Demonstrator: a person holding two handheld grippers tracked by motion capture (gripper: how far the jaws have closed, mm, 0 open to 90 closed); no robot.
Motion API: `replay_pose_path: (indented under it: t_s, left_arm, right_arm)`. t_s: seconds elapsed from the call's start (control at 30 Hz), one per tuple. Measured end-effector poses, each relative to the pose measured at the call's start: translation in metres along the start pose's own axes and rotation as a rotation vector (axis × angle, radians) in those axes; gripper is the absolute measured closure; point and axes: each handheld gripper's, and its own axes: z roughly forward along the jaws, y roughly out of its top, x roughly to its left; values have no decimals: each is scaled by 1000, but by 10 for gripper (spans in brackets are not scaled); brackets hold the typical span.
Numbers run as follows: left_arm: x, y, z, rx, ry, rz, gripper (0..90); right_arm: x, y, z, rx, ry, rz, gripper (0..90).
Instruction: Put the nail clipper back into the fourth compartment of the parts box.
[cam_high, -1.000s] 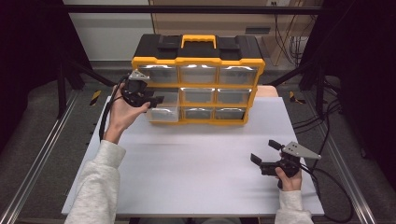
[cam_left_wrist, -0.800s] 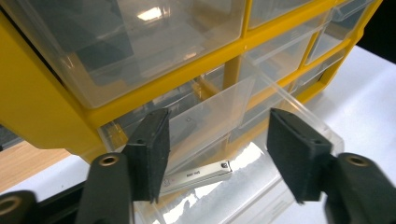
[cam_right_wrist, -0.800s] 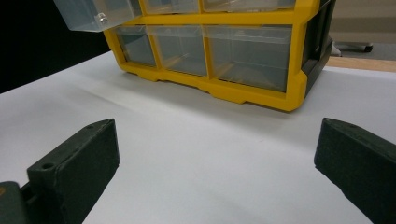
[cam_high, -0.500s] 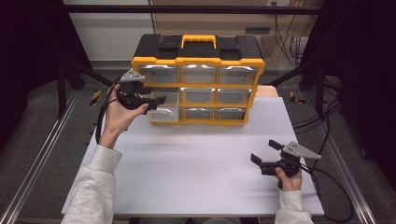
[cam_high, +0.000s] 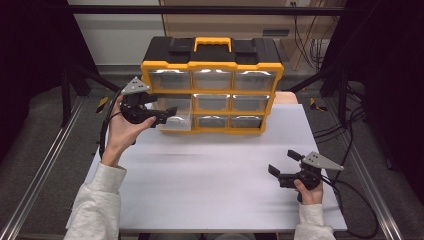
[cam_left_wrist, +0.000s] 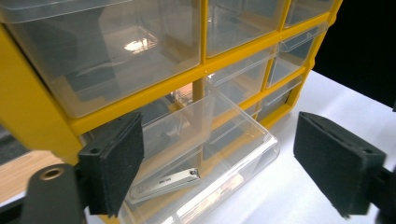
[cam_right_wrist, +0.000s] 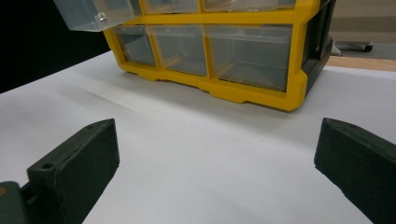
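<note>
A yellow and black drawer cabinet (cam_high: 212, 75) stands at the back of the white table (cam_high: 215, 195). Its lower left clear drawer (cam_high: 178, 120) is pulled out. In the left gripper view that drawer (cam_left_wrist: 219, 154) holds a silver nail clipper (cam_left_wrist: 164, 182). My left gripper (cam_high: 167, 111) is raised at the cabinet's left front, open, its jaws on either side of the drawer's front without touching it (cam_left_wrist: 224, 163). Low over the table at the front right, my right gripper (cam_high: 284, 162) stands open and empty, facing the cabinet (cam_right_wrist: 217, 163).
The other clear drawers (cam_high: 212, 80) of the cabinet are pushed in. A metal frame rail (cam_high: 45, 170) runs along the table's left side and cables (cam_high: 360, 200) trail off to the right. The cabinet's lower right corner (cam_right_wrist: 294, 88) shows in the right gripper view.
My left hand has shifted slightly left and down at the cabinet's left front. The right gripper has stayed where it was.
</note>
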Motion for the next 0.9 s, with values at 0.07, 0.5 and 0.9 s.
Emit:
replay_pose_path:
  t_s: [0.07,0.5,0.9]
  left_arm:
    - [0,-2,-2,-10,-7,-8,126]
    - [-6,-15,-14,-47,3,1,40]
    - [-13,-29,-21,-60,-12,27,18]
  right_arm:
    - [0,0,0,0,2,-5,3]
    - [1,0,0,2,2,0,3]
    - [1,0,0,2,0,0,3]
